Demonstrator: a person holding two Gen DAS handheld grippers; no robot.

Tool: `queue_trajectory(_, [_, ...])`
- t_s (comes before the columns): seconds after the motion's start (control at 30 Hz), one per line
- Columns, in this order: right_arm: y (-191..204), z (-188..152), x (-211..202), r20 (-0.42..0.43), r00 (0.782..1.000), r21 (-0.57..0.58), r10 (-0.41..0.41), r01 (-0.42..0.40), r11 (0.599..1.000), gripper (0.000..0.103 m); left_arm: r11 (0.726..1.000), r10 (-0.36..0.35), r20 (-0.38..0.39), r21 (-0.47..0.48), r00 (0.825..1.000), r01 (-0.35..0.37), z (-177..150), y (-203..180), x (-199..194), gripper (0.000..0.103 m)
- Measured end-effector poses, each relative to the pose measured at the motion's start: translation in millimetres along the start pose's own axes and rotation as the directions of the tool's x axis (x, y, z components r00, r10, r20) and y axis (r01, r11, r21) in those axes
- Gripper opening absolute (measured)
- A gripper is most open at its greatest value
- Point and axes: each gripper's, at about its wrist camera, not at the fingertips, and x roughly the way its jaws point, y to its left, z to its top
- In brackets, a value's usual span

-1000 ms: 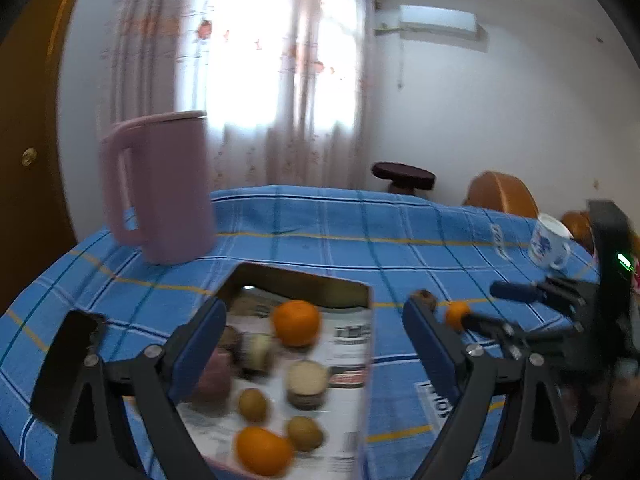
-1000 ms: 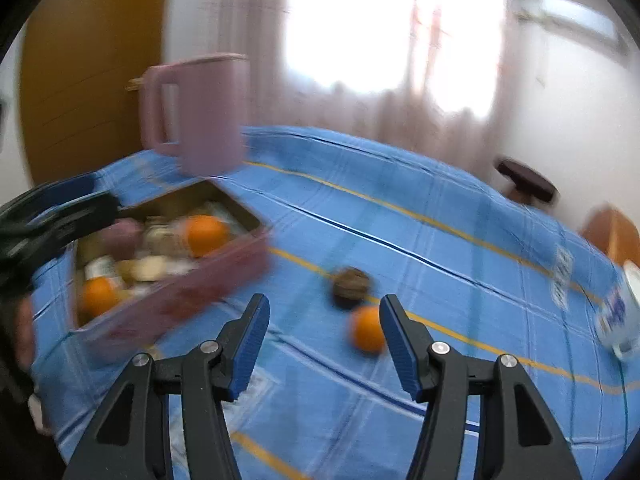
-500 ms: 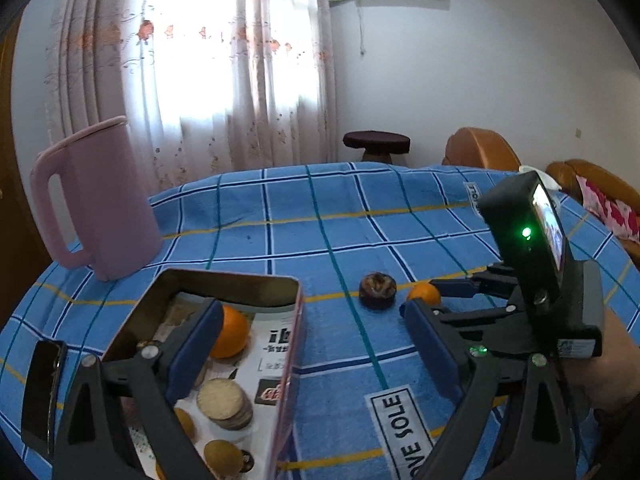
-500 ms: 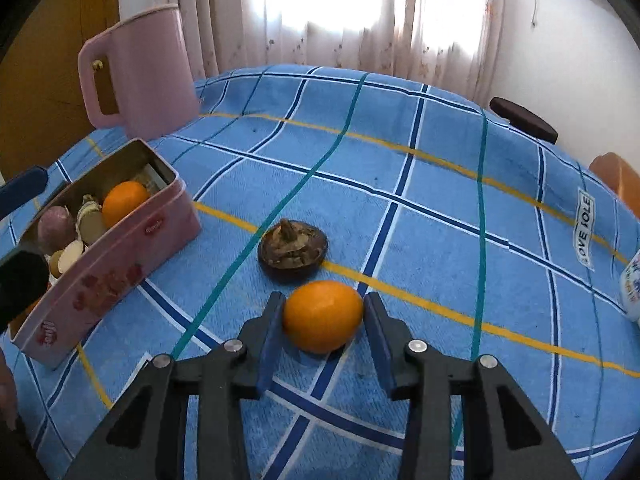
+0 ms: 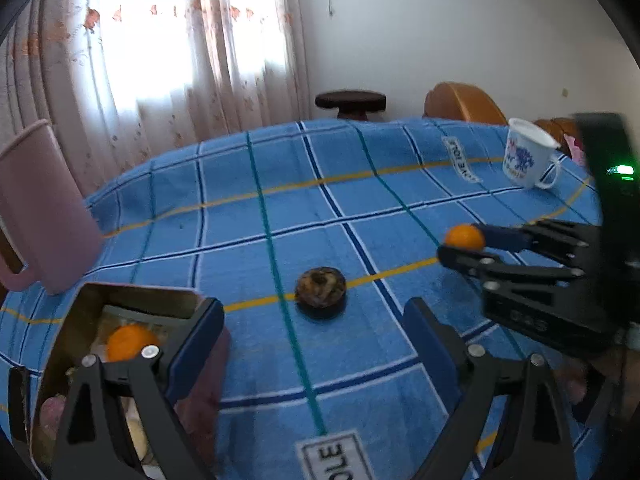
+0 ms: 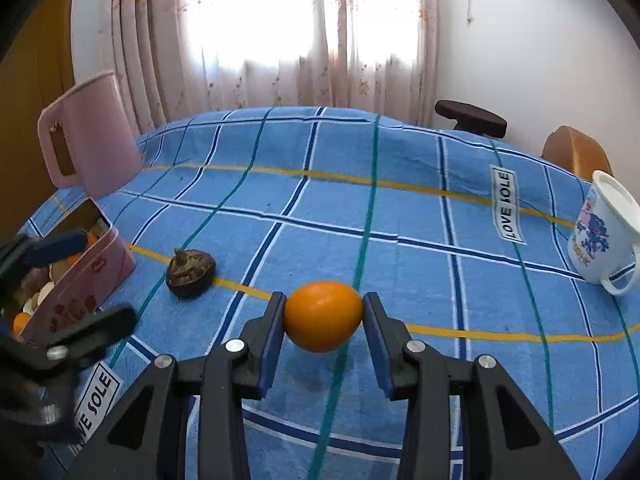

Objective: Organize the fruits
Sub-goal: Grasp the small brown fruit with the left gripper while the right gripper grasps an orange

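Observation:
My right gripper is shut on an orange, one pad pressing each side, and holds it just above the blue checked cloth. The left wrist view shows that orange in the right gripper at the right. A dark brown round fruit lies on the cloth ahead of my left gripper. Its jaws stand wide apart, closing slightly, with nothing between the pads. The pink tin with another orange and several fruits sits behind the left finger. In the right wrist view the dark fruit lies beside the tin.
A pink jug stands at the back left of the table. A white mug with a blue print stands at the right edge. Beyond the table are a dark stool and an orange chair back.
My right gripper came down around the loose orange, closed on it and raised it a little. My left gripper swung right from over the tin toward the dark fruit.

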Motion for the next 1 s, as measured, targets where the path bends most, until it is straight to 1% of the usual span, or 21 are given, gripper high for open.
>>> queue_trajectory(0.07, [-4,-1,-2,0.011,1.0,0.016,0.021,-0.021,1.0,0.041,1.0,-0.002,-0.028,0.017,1.0,0.002,6,-5,12,0.091])
queue_trajectory(0.1, [-4,-1,-3,0.017,1.0,0.018,0.025,-0.026,1.0,0.041,1.0,-0.004,-0.041,0.015,0.999,0.004,7,-6,16,0.088])
queue_trajectory(0.13, [-5,-2,-4,0.021,1.0,0.019,0.022,-0.023,1.0,0.041,1.0,-0.01,-0.055,0.011,0.998,0.01,9,-6,21,0.083])
queue_trajectory(0.17, [-4,-1,-5,0.026,0.999,0.019,0.02,-0.02,1.0,0.041,1.0,-0.02,-0.074,0.008,0.997,0.021,11,-7,27,0.081])
queue_trajectory(0.27, [-2,-1,-6,0.039,0.999,0.009,0.021,-0.021,1.0,0.041,1.0,-0.024,-0.113,-0.006,0.993,0.024,12,-7,43,0.077])
queue_trajectory(0.33, [0,0,-7,0.044,0.999,0.003,0.019,-0.019,1.0,0.041,1.0,-0.027,-0.136,-0.005,0.99,0.026,11,-9,51,0.071])
queue_trajectory(0.4, [0,0,-8,0.049,0.999,0.001,0.02,-0.02,1.0,0.041,1.0,-0.026,-0.151,-0.013,0.988,0.024,11,-9,58,0.069])
queue_trajectory(0.5, [-1,-1,-8,0.053,0.998,0.002,0.027,-0.027,1.0,0.041,0.999,-0.037,-0.179,-0.015,0.983,0.035,10,-9,68,0.059])
queue_trajectory(0.57, [0,-1,-8,0.053,0.998,0.001,0.026,-0.026,1.0,0.041,0.998,-0.056,-0.178,-0.032,0.982,0.051,10,-7,69,0.055])
queue_trajectory(0.6, [0,-1,-9,0.054,0.998,0.001,0.028,-0.028,1.0,0.041,0.998,-0.059,-0.176,-0.035,0.983,0.054,10,-6,68,0.046])
queue_trajectory(0.63, [-1,-1,-10,0.058,0.998,0.002,0.029,-0.029,1.0,0.041,0.997,-0.066,-0.172,-0.038,0.983,0.06,10,-5,68,0.041])
queue_trajectory(0.83, [-1,-2,-16,0.089,0.996,0.003,0.03,-0.03,1.0,0.041,0.994,-0.104,-0.157,-0.037,0.982,0.1,6,-9,59,0.04])
queue_trajectory(1.0, [4,-4,-26,0.143,0.989,-0.019,0.027,-0.025,1.0,0.041,0.993,-0.118,-0.104,-0.044,0.988,0.114,4,-11,45,0.04])
